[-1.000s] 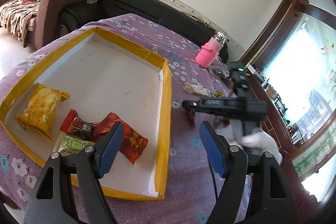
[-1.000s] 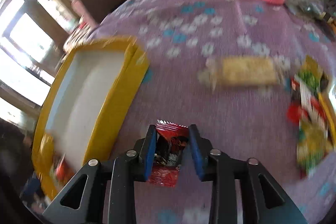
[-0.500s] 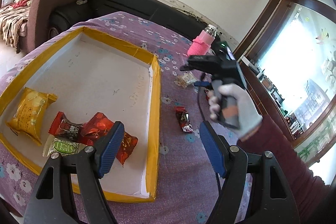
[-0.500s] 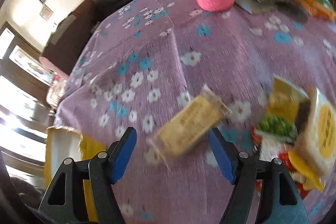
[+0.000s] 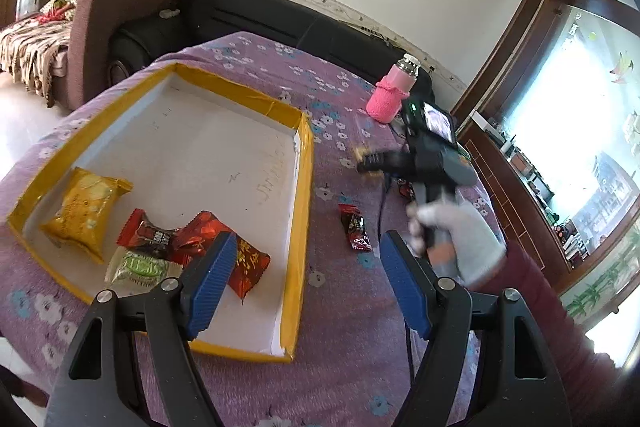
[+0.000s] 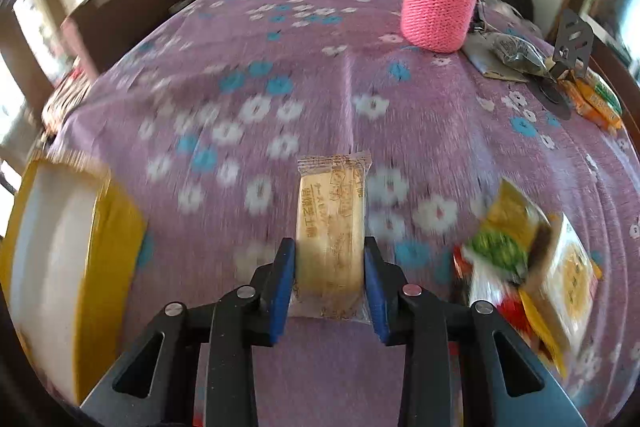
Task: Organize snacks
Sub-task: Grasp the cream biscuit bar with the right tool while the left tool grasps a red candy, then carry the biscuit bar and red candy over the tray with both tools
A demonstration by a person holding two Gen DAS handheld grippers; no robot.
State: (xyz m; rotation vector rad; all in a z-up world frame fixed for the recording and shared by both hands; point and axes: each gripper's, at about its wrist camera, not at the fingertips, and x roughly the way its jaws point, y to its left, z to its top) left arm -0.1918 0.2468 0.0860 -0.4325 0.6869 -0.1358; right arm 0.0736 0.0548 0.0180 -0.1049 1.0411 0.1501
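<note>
Crinkly clear film wraps the flat tan biscuit packet (image 6: 332, 227), a slim oblong lying on the fuzzy purple flowered tablecloth (image 6: 280, 67). The right gripper (image 6: 330, 269) has its ribbed blue pads on both long sides of the packet, jaws closing narrow; half a second ago they stood wide around it. The left gripper (image 5: 304, 277) hangs with jaws wide and empty over the yellow-taped cardboard tray (image 5: 302, 195), unchanged. That tray holds 4 glossy snacks: 1 yellow, 2 red, 1 green. 1 red wrapper (image 5: 356, 227), dropped since a second ago, lies beside the tray. 1 pink knitted bottle sleeve (image 6: 440, 7) stands beyond.
</note>
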